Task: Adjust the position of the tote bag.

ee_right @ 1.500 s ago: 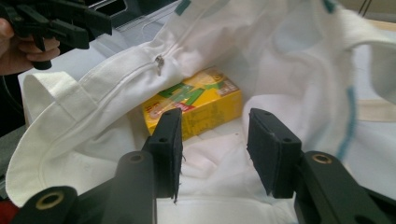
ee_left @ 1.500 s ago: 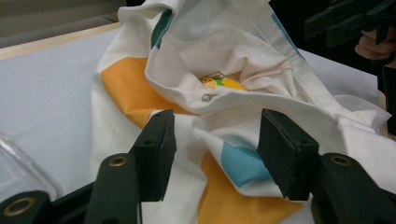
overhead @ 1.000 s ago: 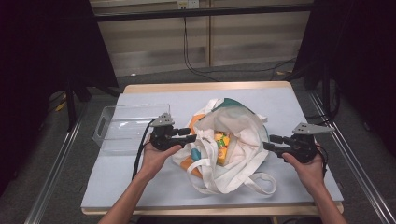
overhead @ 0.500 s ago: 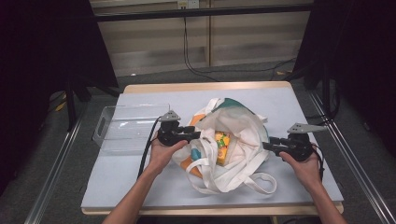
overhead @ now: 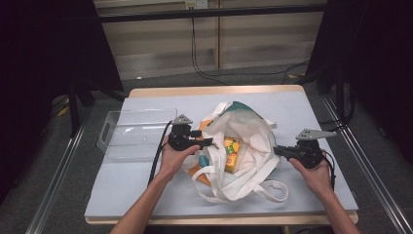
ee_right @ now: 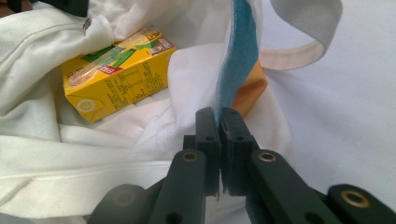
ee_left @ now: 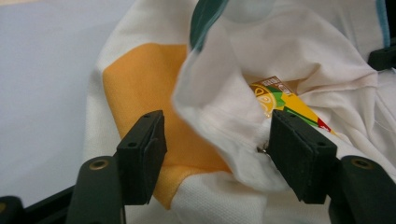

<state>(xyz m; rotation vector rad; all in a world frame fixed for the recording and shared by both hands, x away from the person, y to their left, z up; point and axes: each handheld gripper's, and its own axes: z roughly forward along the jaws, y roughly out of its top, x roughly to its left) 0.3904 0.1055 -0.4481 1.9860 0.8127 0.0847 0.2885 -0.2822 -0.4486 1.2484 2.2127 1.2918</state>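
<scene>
A white tote bag [overhead: 251, 134] with orange and teal patches lies open in the middle of the table. Inside it is a yellow juice box [overhead: 232, 153], also seen in the right gripper view [ee_right: 119, 70] and peeking from the folds in the left gripper view [ee_left: 286, 100]. My left gripper [overhead: 208, 142] is at the bag's left rim. Its jaws have just been opening and stand apart around a fold of white cloth [ee_left: 219, 116]. My right gripper [ee_right: 219, 128] has just closed and is shut on the bag's teal-lined right edge [ee_right: 238, 56].
A clear plastic bin [overhead: 113, 127] stands on the table left of the bag, close behind my left hand. The bag's handles [overhead: 243, 192] loop toward the front edge. A teal item [overhead: 203, 160] lies at the bag's left mouth.
My left gripper shifted right to the bag's rim and its jaws spread. The right gripper's jaws closed on the bag's right edge.
</scene>
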